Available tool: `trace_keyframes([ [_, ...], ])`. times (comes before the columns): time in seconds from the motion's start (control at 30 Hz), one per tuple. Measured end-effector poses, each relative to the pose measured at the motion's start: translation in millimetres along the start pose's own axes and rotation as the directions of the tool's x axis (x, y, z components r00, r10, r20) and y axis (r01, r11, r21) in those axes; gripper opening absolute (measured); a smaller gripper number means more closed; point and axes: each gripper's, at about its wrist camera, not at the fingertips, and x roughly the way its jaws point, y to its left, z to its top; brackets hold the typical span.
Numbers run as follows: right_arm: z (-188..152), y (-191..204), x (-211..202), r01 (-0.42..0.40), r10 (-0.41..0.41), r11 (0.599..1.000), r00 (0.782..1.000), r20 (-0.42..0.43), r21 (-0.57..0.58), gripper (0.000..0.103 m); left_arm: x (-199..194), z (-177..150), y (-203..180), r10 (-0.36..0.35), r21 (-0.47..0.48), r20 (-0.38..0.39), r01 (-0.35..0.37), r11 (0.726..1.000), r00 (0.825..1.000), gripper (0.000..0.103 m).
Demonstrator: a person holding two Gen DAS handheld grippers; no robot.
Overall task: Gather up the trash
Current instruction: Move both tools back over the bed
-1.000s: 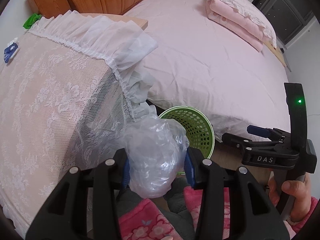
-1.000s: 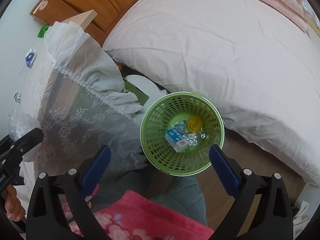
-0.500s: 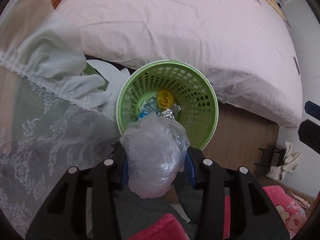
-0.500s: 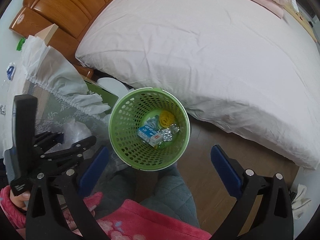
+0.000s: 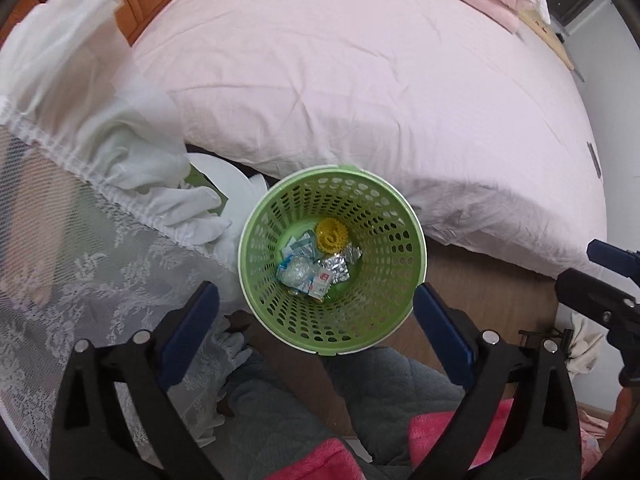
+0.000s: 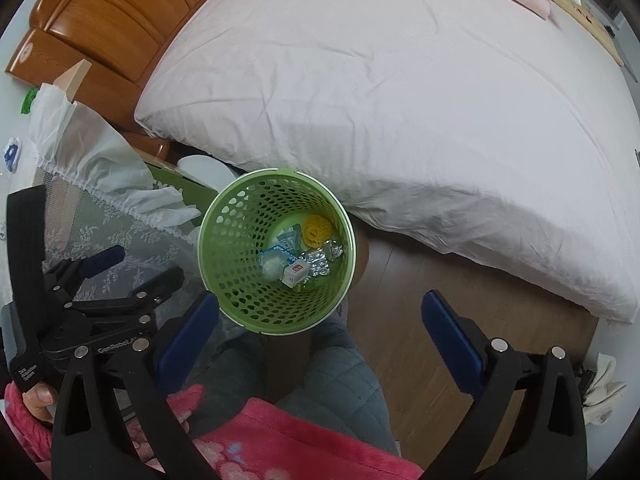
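Observation:
A green perforated basket [image 5: 417, 248] stands on the floor by the bed, seen from straight above. At its bottom lie a crumpled clear plastic bag [image 5: 294, 273], a yellow lump [image 5: 331, 234], crushed foil [image 5: 340, 268] and a small carton [image 5: 320, 282]. My left gripper [image 5: 316, 300] hovers over the basket, its jaws opening wide with nothing between them. My right gripper [image 6: 322, 306] is open and empty just right of the basket [image 6: 280, 184]. Each gripper shows in the other's view: the left gripper [image 6: 136, 270] at the left, the right gripper [image 5: 574, 266] at the right edge.
A pink-sheeted bed [image 5: 360, 80] fills the far side. A table under a white lace cloth [image 5: 80, 280] stands close on the left of the basket. The person's grey-trousered legs [image 6: 332, 368] and pink sleeves are below. Wooden floor [image 6: 404, 320] lies to the right.
My left gripper moved over the basket and sank, then its jaws spread and let go of the plastic bag, which now lies in the basket. The right gripper shifted right.

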Motion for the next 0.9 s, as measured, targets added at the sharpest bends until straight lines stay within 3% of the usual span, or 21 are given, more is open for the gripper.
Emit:
trace_keyframes([
  [0.2,12.3,17.5,-20.0,-0.063,0.066,0.997,0.995,0.068,-0.046,0.1,-80.1,-0.8,27.6,0.084,-0.043,0.182,-0.077,0.996,0.98,0.094],
  [0.4,34.9,75.7,-66.1,-0.133,0.179,0.966,0.962,0.204,-0.221,0.1,-164.9,-21.7,85.9,0.152,-0.206,0.307,-0.091,0.974,0.939,0.095],
  [0.63,49.1,152.3,-90.0,-0.18,0.287,0.901,0.929,0.233,-0.395,0.101,-207.8,-57.4,154.9,0.274,-0.395,0.333,-0.13,0.909,0.902,0.095],
  [0.9,49.5,222.5,-87.5,-0.214,0.325,0.838,0.935,0.143,-0.502,0.1,-215.0,-91.6,225.1,0.343,-0.574,0.287,-0.126,0.809,0.894,0.095],
])
